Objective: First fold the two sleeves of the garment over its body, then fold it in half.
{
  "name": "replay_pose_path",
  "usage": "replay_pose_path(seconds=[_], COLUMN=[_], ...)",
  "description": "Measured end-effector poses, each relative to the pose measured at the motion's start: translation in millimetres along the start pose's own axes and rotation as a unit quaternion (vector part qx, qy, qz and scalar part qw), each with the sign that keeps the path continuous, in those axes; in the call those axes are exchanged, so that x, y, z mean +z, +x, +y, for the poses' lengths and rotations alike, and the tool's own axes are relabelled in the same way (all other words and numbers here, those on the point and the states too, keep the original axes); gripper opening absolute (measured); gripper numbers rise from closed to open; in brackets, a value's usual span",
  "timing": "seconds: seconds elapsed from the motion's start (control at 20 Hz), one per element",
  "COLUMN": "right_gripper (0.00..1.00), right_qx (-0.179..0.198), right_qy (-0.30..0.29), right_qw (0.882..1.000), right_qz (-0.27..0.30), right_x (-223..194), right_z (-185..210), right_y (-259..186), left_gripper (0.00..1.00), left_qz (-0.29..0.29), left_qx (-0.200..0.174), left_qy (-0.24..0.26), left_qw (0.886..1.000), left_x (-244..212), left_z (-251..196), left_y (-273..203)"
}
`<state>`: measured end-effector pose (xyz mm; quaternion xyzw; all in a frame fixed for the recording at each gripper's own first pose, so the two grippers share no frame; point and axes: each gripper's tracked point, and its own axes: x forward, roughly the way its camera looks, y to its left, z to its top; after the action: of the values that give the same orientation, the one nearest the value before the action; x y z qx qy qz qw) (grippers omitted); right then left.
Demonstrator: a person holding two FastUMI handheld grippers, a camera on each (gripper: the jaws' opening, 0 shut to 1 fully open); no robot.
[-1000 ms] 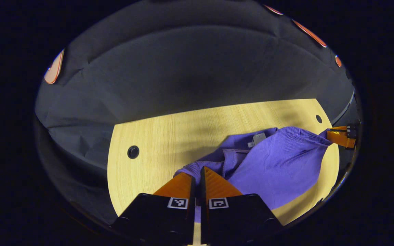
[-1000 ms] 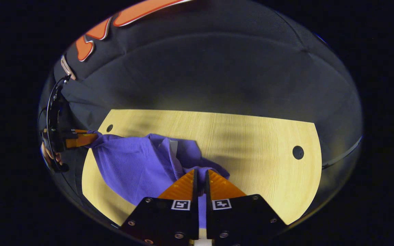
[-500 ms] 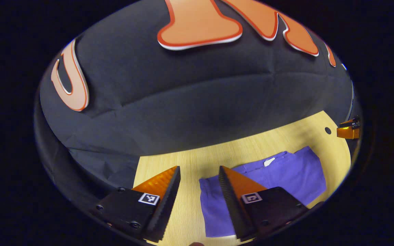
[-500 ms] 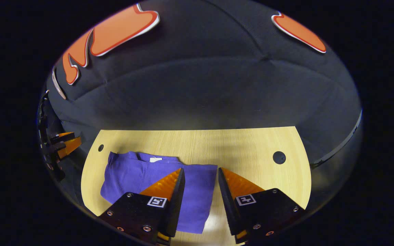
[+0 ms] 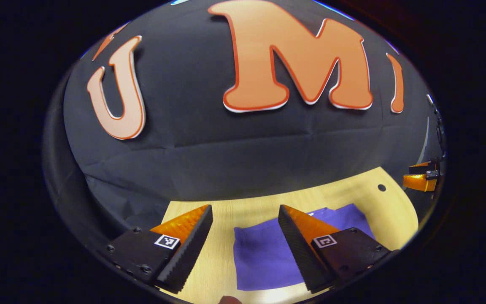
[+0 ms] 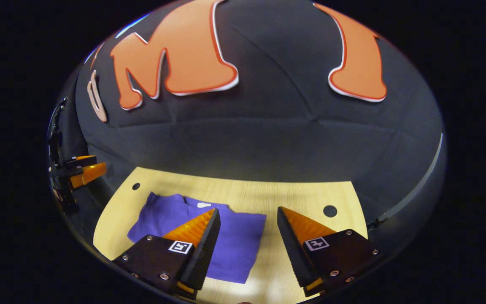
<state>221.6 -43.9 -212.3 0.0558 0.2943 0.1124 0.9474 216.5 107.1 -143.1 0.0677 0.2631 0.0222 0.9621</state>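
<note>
From the left gripper view I see my left claw point(image 5: 245, 211) spread wide, its two fingers well apart and gripping nothing, held above the near part of the tabletop point(image 5: 253, 204). Between and below those fingers lies the purple garment point(image 5: 262, 253), folded into a flat, compact rectangle on the pale wood; its left edge runs straight and its near edge sits close to the tabletop's front. The right finger of that claw covers part of the cloth from this angle, though I cannot tell whether it touches. Far off at the right rim I catch the right claw point(image 5: 420, 177), clear of the garment. From the right gripper view, my right claw point(image 6: 247, 211) is likewise spread, fingers apart with nothing between them, hanging over the tabletop point(image 6: 302, 192). The garment point(image 6: 238, 236) lies flat toward the left half of the wood, a small white tag point(image 6: 203, 204) showing at its far edge by the neckline. A round hole point(image 6: 330, 210) in the tabletop sits to the right of the cloth, and a smaller hole point(image 6: 136, 186) near the far left corner. The left claw point(image 6: 85, 169) shows at the left rim, off the tabletop's edge and apart from the cloth.
</note>
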Motion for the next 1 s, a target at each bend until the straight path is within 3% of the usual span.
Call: replay_pose_path(seconds=[0.05, 0.3, 0.55, 1.0], right_gripper=[0.81, 0.9, 1.0, 0.95], right_qx=[-0.001, -0.025, -0.023, -0.059], right_qy=[-0.003, -0.031, -0.041, -0.041], right_qw=[1.0, 0.991, 0.984, 0.967], right_qz=[-0.021, -0.124, -0.174, -0.244], right_x=[8.0, 42.4, 43.5, 9.3], right_z=[4.6, 27.5, 66.4, 102.8], right_y=[-12.0, -80.5, -134.4, -212.6], left_gripper=[0.99, 0.99, 1.0, 0.98], left_qz=[-0.011, -0.074, -0.131, -0.191], left_qx=[-0.002, -0.013, -0.018, -0.01], left_qy=[-0.002, -0.014, -0.025, -0.06], left_qw=[1.0, 0.997, 0.991, 0.98], left_x=[-0.4, 8.0, 8.4, -28.8], left_z=[0.1, -5.9, -5.7, 0.5], left_y=[-11.2, -81.5, -148.8, -227.3])
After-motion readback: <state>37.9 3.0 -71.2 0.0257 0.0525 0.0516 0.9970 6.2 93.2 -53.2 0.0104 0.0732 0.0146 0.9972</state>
